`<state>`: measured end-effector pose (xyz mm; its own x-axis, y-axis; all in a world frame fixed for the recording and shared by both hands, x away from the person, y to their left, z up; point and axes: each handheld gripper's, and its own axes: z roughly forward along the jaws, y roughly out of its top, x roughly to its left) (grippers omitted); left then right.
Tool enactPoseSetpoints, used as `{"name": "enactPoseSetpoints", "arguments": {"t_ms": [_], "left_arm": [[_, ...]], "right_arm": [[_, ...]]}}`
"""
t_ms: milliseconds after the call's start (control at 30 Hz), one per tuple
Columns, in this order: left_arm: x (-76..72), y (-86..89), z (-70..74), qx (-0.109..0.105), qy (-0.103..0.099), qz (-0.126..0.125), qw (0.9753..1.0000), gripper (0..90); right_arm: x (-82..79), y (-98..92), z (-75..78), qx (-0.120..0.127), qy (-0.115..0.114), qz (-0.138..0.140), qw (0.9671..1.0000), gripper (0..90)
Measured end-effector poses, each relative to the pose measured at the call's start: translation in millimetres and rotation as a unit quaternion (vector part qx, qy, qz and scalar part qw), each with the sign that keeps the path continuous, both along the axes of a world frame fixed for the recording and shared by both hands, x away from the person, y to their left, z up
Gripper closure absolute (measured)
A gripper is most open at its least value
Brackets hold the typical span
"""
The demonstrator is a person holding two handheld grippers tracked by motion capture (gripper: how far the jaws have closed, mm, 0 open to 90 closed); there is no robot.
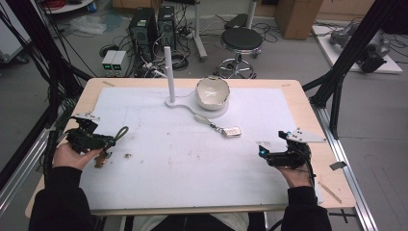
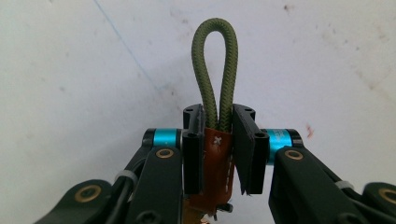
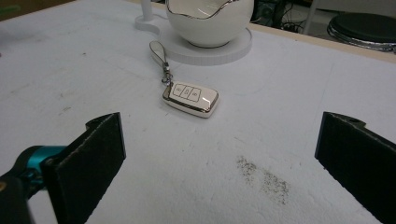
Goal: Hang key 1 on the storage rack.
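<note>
White mat (image 1: 159, 168) amid cluttered workshop.

The left gripper (image 2: 218, 135) clamps an olive loop (image 2: 215, 70), hiding its base; the brown tag (image 2: 217, 172) below runs off the frame. The bowl (image 3: 210, 21) is cut off at the top edge.

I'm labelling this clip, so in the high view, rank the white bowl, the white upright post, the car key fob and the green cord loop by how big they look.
1. white bowl
2. white upright post, tall but thin
3 and 4. car key fob and green cord loop look alike in size, so they are left unranked; the left gripper holds the loop.
</note>
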<state>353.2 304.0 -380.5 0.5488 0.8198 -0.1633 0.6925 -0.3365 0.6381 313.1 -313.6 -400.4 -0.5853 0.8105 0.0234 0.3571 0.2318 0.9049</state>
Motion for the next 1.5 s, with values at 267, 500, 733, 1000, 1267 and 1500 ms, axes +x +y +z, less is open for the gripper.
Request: {"name": "enactPoseSetpoints", "arguments": {"t_ms": [267,500,733,1000,1267,1500], "left_arm": [[16.3,-9.5,23.3,-0.007,-0.014,-0.004,0.9999,74.4],[37.6,-24.2,45.6,0.008,-0.029,-0.013,0.9995,74.3],[59.3,-38.8,69.1,0.010,-0.042,-0.030,0.9986,74.3],[78.6,-50.3,80.5,0.018,-0.042,-0.030,0.9985,74.3],[94.1,-56.6,89.9,0.011,-0.049,-0.026,0.9984,74.4],[109.4,-60.8,99.3,0.004,-0.059,-0.026,0.9979,74.4]], "right_arm": [[1.3,-0.3,-0.5,0.002,0.002,0.001,1.0000,0.7],[3.3,-0.5,-1.5,0.012,0.012,-0.001,0.9999,0.7],[5.4,0.5,-2.8,0.009,0.010,0.007,0.9999,0.7],[6.5,-2.2,-2.3,0.014,0.008,0.003,0.9999,0.7],[8.3,-1.3,-3.5,0.022,0.011,0.007,0.9997,0.7],[9.6,0.4,-4.3,0.019,0.010,0.011,0.9997,0.7]]}}
